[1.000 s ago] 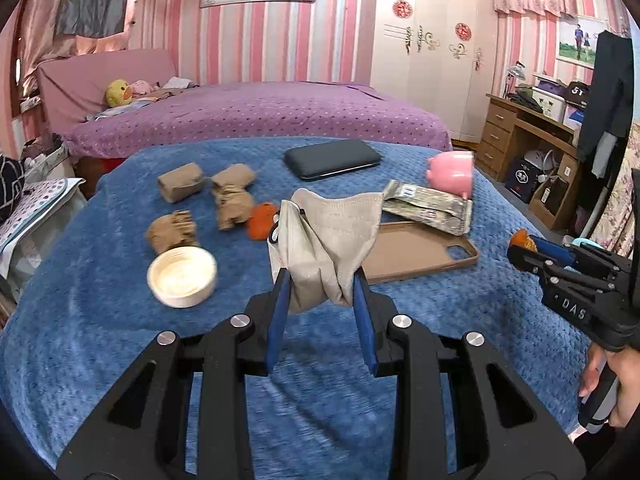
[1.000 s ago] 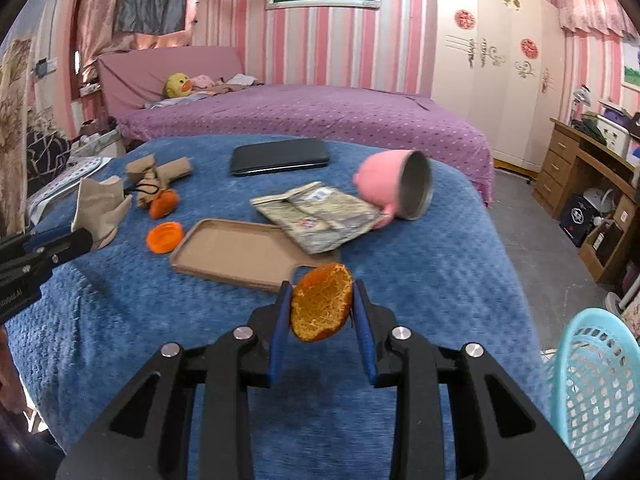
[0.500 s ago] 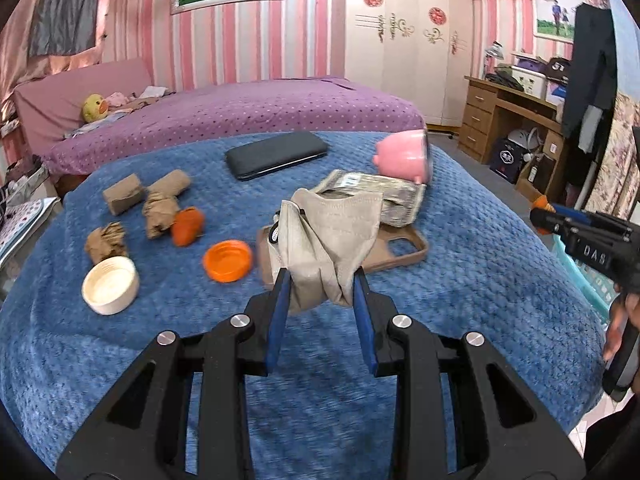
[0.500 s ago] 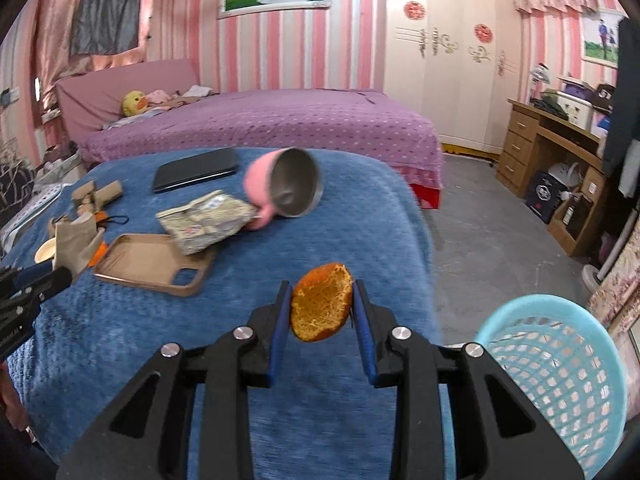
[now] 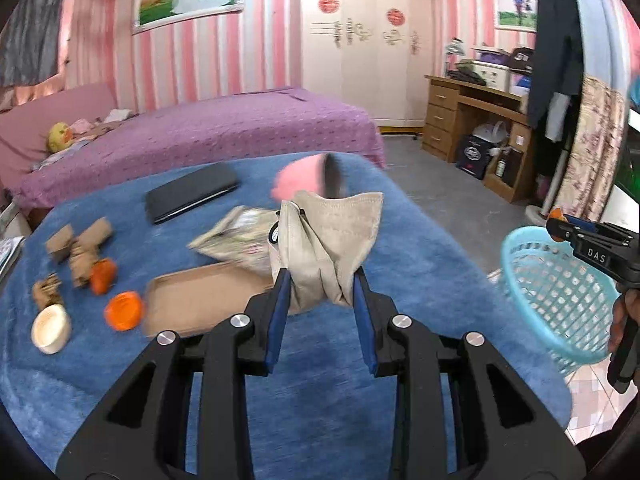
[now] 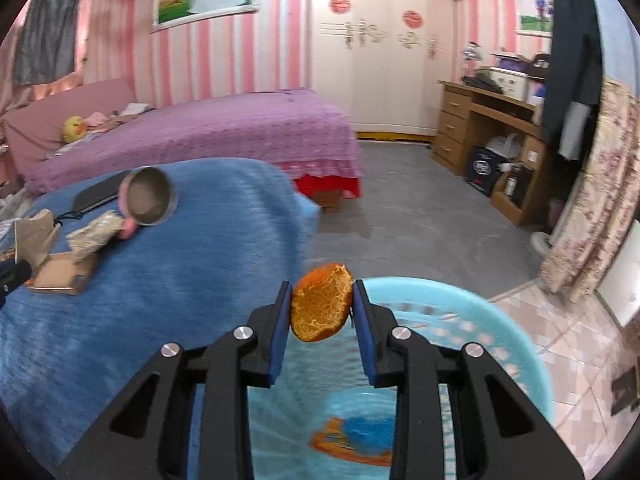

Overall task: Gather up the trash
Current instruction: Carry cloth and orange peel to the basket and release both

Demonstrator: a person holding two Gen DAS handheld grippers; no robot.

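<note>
While I stand beside a blue blanket (image 5: 360, 420) spread over a low surface, a light-blue plastic basket (image 6: 516, 344) sits on the floor at its edge, some wrapper already lying inside. On the blanket rest a black case (image 5: 192, 196), a tan tray (image 5: 200, 300), a crumpled packet (image 5: 232, 240), a pink cup (image 6: 148, 200) on its side, brown paper scraps (image 5: 80, 248), an orange lid (image 5: 125, 311) and a white lid (image 5: 51, 328). My left claw (image 5: 320, 280) is clamped on a beige face mask (image 5: 332, 240) above the blanket. My right claw (image 6: 322, 298) grips an orange peel (image 6: 322, 304) — held just over the basket's near rim.
</note>
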